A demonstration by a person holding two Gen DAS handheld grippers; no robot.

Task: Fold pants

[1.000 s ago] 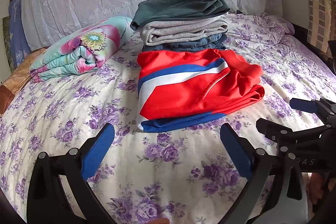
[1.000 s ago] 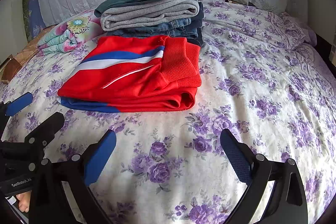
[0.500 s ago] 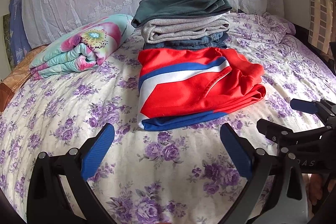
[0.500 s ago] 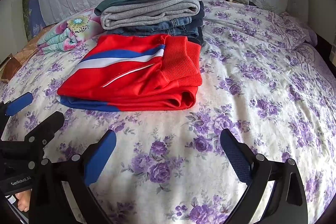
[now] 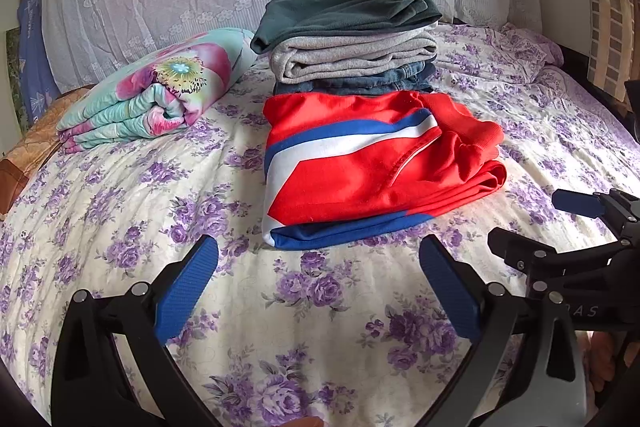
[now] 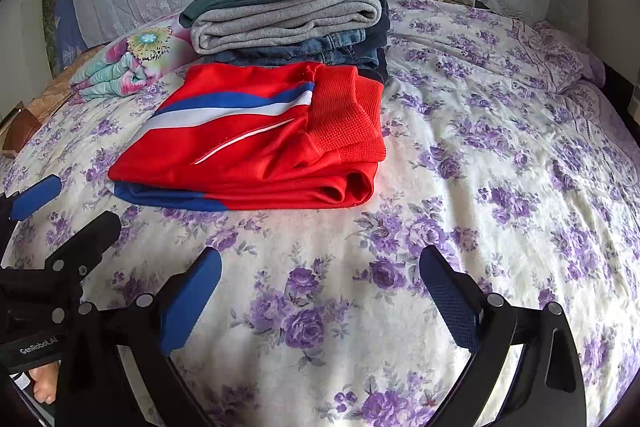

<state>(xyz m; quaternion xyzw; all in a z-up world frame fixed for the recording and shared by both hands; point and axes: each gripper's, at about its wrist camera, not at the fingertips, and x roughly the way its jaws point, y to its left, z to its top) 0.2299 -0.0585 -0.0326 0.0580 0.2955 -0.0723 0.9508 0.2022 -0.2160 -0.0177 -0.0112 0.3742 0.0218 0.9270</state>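
The red pants (image 5: 372, 163) with the blue and white stripe lie folded into a compact packet on the flowered bed sheet (image 5: 132, 211), just in front of a stack of folded clothes (image 5: 352, 35) and touching its lowest layer, the jeans. Compared with the pictures from one second and half a second ago, almost nothing has changed: the packet keeps the same shape and place, and both cameras have only drifted very slightly, so the hands are resting and not working. The left gripper (image 5: 318, 285) hovers over the bare sheet near the front edge of the pants, with its blue pads (image 5: 186, 291) spread wide and nothing between them. The right gripper (image 6: 320, 291) is in the same condition, wide apart and empty, over the sheet in front of the right corner of the packet. In each view the other gripper shows at the side, so the two are close together. A rolled floral quilt (image 5: 160, 95) lies to the left, well apart from the pants. This stillness suggests that the folding of this piece is finished. A reasonable judgement is that what remains is to lift the packet onto the stack, or to take a new garment; the top layer at the waistband (image 6: 348, 115) looks a little loose and could slip open when lifted.
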